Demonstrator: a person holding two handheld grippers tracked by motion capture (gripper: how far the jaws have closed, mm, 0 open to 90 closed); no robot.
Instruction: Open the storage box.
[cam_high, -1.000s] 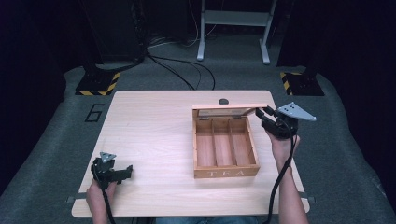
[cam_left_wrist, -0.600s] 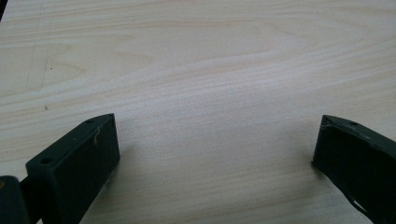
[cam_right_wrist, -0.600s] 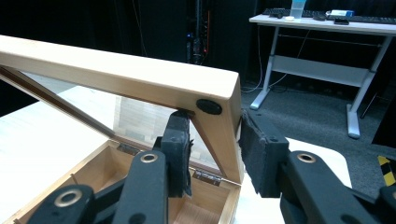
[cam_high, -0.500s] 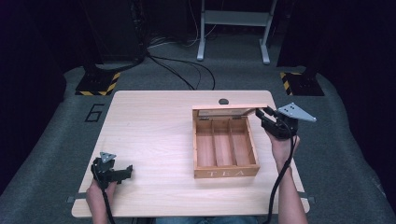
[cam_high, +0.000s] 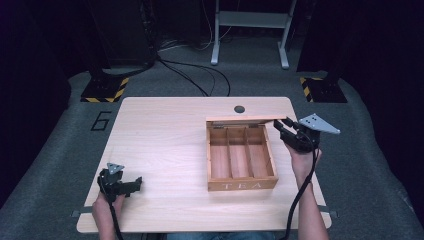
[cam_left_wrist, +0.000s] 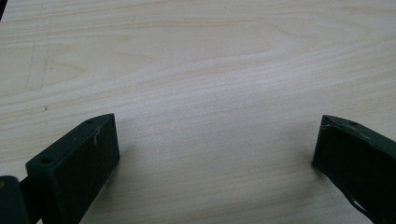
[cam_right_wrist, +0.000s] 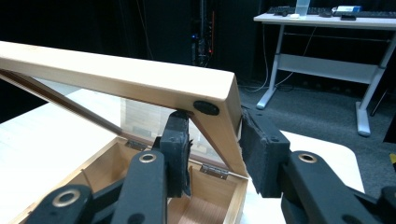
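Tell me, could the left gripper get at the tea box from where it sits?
Probably yes. The left gripper rests open on the table, with only bare wood between it and the tea box, whose lid the right gripper holds up.

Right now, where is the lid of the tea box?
In the high view the lid stands raised at the far edge of the tea box, on the table's right half, its right corner pinched by the right gripper.

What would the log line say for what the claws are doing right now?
right claw: shut on lid, raised | tea box: open, no contents seen | left claw: open, over table
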